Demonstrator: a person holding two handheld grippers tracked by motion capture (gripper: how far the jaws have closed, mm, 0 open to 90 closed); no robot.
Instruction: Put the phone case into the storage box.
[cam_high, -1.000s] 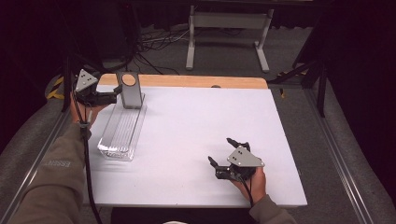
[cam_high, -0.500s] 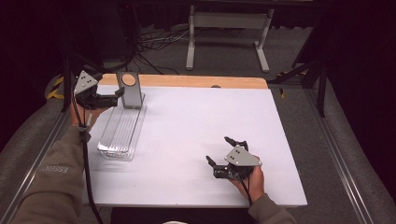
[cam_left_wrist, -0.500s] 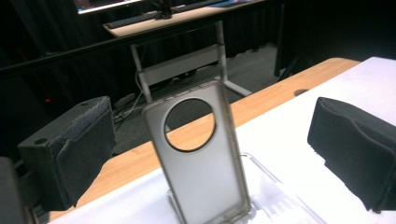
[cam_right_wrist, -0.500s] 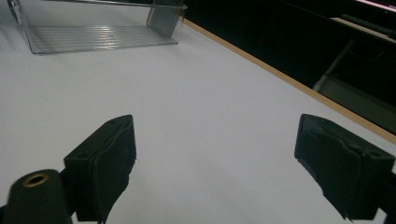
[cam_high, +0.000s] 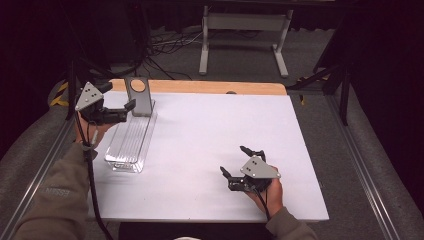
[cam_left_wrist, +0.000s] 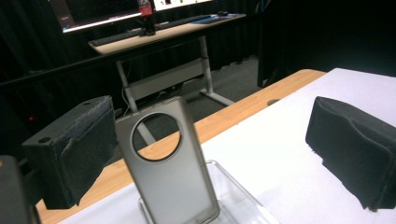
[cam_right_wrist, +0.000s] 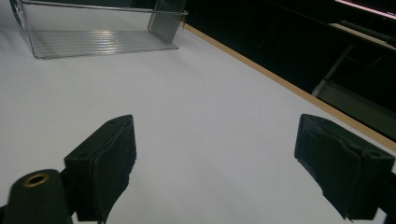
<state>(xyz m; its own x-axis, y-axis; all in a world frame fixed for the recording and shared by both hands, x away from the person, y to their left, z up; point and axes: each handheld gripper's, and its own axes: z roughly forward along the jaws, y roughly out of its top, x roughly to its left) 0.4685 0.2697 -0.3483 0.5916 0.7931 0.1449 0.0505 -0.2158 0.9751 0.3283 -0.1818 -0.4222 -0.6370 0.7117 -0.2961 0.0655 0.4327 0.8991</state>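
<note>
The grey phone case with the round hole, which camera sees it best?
The left gripper view shows the grey phone case best: it's close and standing in the clear bin, with its round hole plain to see. The high view shows it small and far away. The right gripper view catches just its lower part behind the bin's wall.

A white table (cam_high: 210, 145) with a wooden far edge (cam_high: 200, 87) stands on grey floor. Beyond it are cables (cam_high: 170, 42) and a metal desk frame (cam_high: 242, 30). A bottle (cam_left_wrist: 146, 14) stands on the desk.
</note>
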